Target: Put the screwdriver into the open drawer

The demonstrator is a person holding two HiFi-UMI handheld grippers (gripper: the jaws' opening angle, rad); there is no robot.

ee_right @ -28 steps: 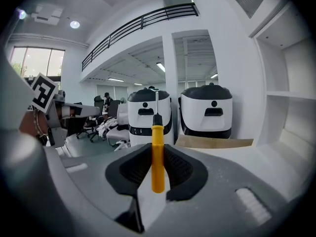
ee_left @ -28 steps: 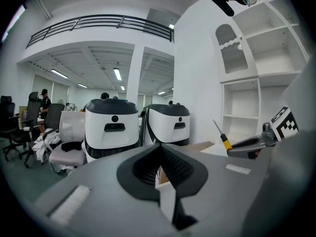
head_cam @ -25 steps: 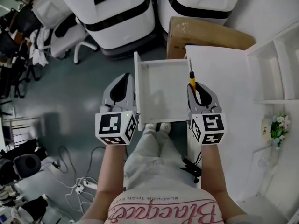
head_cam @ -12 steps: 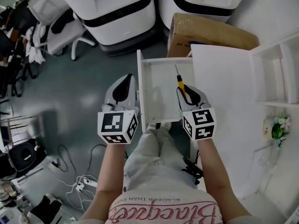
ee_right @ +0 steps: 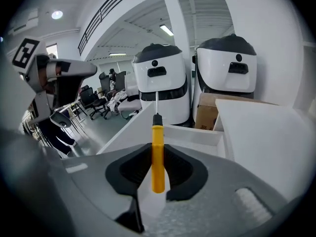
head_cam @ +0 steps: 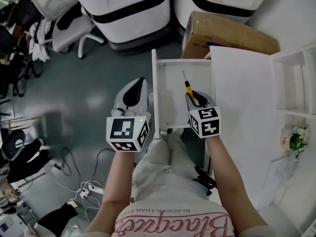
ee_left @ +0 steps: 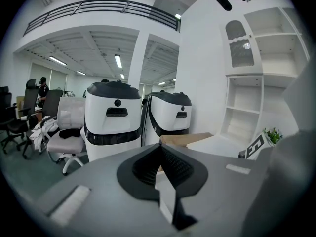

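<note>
The white drawer (head_cam: pixel 174 113) stands pulled open in front of me. My right gripper (head_cam: pixel 192 97) hangs over its right half, shut on the yellow handle of the screwdriver (head_cam: pixel 188 88). The thin shaft points toward the drawer's far wall. In the right gripper view the screwdriver (ee_right: pixel 157 142) stands upright between the pads of that gripper (ee_right: pixel 157 168), above the drawer (ee_right: pixel 195 132). My left gripper (head_cam: pixel 138 86) sits just outside the drawer's left wall, shut and empty. The left gripper (ee_left: pixel 159 151) shows nothing between its closed jaws in its own view.
A white tabletop (head_cam: pixel 242 93) adjoins the drawer on the right, with a shelf unit (head_cam: pixel 296 78) and a small plant (head_cam: pixel 297 137) beyond. A cardboard box (head_cam: pixel 222 31) and two white-and-black machines (head_cam: pixel 128 9) stand behind. An office chair (head_cam: pixel 64 28) and floor cables (head_cam: pixel 89 191) lie left.
My right gripper has come down and left with the screwdriver, from the drawer's right edge to over its inside. The left gripper has sunk slightly beside the drawer.
</note>
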